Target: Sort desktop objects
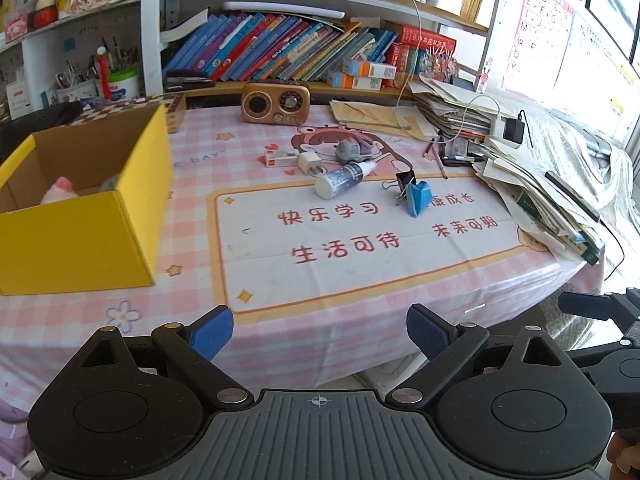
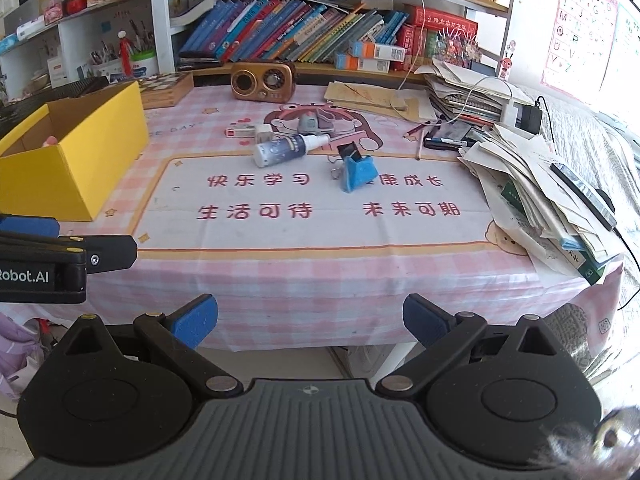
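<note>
Cluttered study desk under bookshelves, pink checked tablecloth (image 1: 280, 332) on the table, paper stacks along its right edge. Yellow box (image 1: 120, 216) sits at the table's left edge, open top, something pink already inside. Loose items cluster mid-table toward the back: spray bottle (image 1: 344, 178) lying on its side, white charger plug (image 1: 309, 163) just beside it, small red-and-white box (image 1: 278, 157) left of the plug, grey toy-like thing (image 1: 350, 151) behind, black binder clip (image 1: 404, 181) touching a blue wedge-shaped piece (image 1: 420, 197). Brown radio (image 1: 276, 103) stands near the back edge.

Left gripper (image 1: 320, 334) hovers off the table's front edge, jaws wide apart, holding nothing. Right gripper (image 2: 310, 320) same: wide open, empty, off the front edge, well apart from the cluster.

Handling guess: bottle looks light, smooth, round, likely to roll; pinch across the body mid-length. Plug is small, stiff, easy across its flat sides. Clip is thin metal, slippery; take the black body, not the wire handles.
</note>
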### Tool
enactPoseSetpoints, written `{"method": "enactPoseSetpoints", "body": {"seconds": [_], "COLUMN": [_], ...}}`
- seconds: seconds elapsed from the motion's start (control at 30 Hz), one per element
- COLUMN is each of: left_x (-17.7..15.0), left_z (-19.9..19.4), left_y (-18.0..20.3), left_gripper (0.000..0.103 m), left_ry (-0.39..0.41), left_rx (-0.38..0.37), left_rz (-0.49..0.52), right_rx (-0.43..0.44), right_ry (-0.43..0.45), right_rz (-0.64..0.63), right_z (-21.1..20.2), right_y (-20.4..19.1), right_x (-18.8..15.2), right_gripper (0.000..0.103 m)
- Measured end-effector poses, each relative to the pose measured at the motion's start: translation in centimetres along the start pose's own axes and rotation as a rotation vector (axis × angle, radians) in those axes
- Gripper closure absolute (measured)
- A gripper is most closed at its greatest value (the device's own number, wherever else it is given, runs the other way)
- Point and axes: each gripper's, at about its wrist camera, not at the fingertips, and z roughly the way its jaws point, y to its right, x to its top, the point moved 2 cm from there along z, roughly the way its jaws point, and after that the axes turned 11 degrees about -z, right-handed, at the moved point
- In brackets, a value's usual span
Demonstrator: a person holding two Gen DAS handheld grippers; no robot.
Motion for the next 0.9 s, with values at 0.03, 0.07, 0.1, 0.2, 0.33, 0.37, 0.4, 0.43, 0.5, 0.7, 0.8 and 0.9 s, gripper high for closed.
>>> {"method": "enactPoseSetpoints", "body": {"seconds": [0.03, 0.07, 0.1, 0.2, 0.33, 0.37, 0.4, 0.43, 0.5, 0.7, 0.8, 0.9], "left_x": [0.2, 0.5, 0.7, 1.5, 2.5, 2.7, 2.8, 3.0, 3.3, 3.9, 4.3, 4.8], "left_z": [0.4, 0.8, 1.2, 2.3, 3.8, 4.2, 4.4, 4.7, 5.2, 6.6, 7.3, 8.0], "left_y": [0.4, 0.8, 1.2, 2.0, 3.0, 3.3, 3.5, 3.7, 4.1, 4.7, 4.9, 5.1], "left_gripper": [0.007, 0.007, 0.007, 0.007, 0.007, 0.007, 0.007, 0.007, 0.007, 0.007, 0.007, 0.007], "left_ry": [-0.001, -0.002, -0.002, -0.001, -0.001, -0.004, -0.006, -0.008, -0.012, -0.021, -0.032, -0.03], "left_rx": [0.0, 0.0, 0.002, 0.015, 0.039, 0.047, 0.053, 0.06, 0.075, 0.127, 0.138, 0.154], "left_rz": [-0.001, -0.002, -0.004, -0.014, -0.027, -0.031, -0.033, -0.036, -0.042, -0.071, -0.097, -0.105], "right_rx": [0.002, 0.004, 0.008, 0.026, 0.055, 0.062, 0.069, 0.076, 0.09, 0.14, 0.161, 0.177], "right_ry": [-0.001, -0.002, -0.003, -0.002, -0.002, -0.003, -0.004, -0.006, -0.008, -0.021, -0.025, -0.022], "right_rz": [-0.001, -0.004, -0.007, -0.021, -0.04, -0.043, -0.046, -0.047, -0.052, -0.075, -0.087, -0.097], "right_z": [0.3, 0.7, 1.0, 2.3, 3.9, 4.3, 4.7, 5.1, 5.8, 7.8, 8.8, 9.6], "right_y": [0.5, 0.9, 1.3, 2.6, 4.0, 4.3, 4.7, 5.1, 5.7, 7.1, 7.7, 8.2], "right_x": [0.2, 0.5, 0.7, 1.7, 2.8, 3.0, 3.2, 3.4, 3.7, 4.5, 4.9, 5.3], "right_gripper": [0.003, 0.003, 0.003, 0.003, 0.003, 0.003, 0.003, 0.003, 0.003, 0.003, 0.003, 0.003]}}
